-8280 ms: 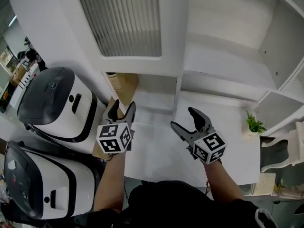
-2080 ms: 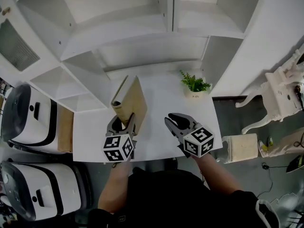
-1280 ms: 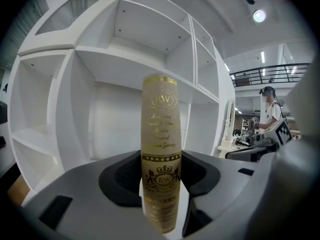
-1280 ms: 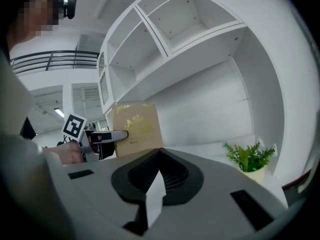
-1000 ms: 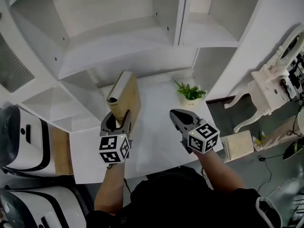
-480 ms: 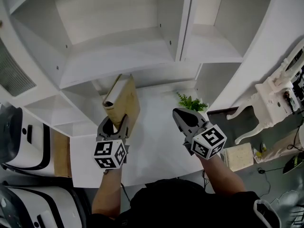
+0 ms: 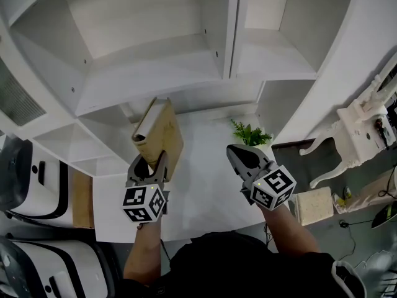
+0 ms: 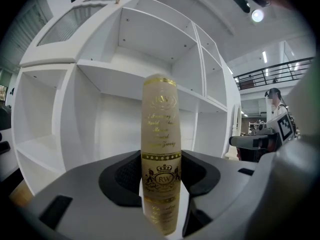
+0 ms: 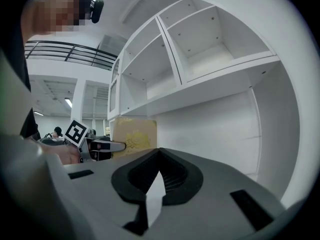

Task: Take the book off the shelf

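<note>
Left gripper [image 7: 151,161]: jaws stand fairly wide, clamped on the lower spine of a tan hardback book with gold lettering [image 7: 162,128], which they hold upright.
Right gripper [image 7: 237,152]: jaws pressed together with nothing between them; it hangs beside the book without touching it.
What changed: seconds ago both grippers were open and bare before the unit. The book has since come out in the left grip and has kept the same upright pose for the last two seconds.
Book's place: above the white counter [image 7: 205,188], out in front of the compartments.
Task reading: the book appears to be off the shelf already, so the main step looks done and only setting it down may remain.
Beyond: a small green potted plant [image 7: 250,133] stands on the counter, and the white shelf unit [image 7: 149,67] rises behind it.
</note>
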{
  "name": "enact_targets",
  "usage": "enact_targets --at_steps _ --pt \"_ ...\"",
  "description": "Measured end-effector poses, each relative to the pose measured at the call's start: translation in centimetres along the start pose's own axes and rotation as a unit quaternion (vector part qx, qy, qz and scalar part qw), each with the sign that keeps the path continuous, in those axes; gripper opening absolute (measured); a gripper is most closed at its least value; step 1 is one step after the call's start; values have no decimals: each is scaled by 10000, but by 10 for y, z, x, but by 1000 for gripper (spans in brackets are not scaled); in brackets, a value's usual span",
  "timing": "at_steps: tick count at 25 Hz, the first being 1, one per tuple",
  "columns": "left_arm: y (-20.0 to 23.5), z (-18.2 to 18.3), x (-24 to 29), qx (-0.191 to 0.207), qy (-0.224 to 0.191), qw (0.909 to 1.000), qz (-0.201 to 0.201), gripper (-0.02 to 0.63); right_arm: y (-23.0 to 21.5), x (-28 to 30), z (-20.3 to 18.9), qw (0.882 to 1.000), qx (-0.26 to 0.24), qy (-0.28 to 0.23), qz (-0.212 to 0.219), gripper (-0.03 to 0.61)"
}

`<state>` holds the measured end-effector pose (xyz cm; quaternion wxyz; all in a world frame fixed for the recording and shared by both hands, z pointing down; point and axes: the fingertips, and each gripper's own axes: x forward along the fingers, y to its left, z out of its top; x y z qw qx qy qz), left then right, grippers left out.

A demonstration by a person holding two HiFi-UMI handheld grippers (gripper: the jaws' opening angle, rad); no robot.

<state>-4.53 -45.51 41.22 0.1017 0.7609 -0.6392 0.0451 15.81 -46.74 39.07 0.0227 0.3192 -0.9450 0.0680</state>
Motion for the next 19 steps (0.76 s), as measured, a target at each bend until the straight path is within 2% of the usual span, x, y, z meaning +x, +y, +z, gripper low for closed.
enact_targets --at_steps 8,19 --pt "-5 -8 -1 -43 74 10000 -8 204 5 -2 -12 9999 71 116 64 12" --pt "-4 -9 -6 -19 88 9999 46 204 2 -6 -5 9999 32 93 71 12"
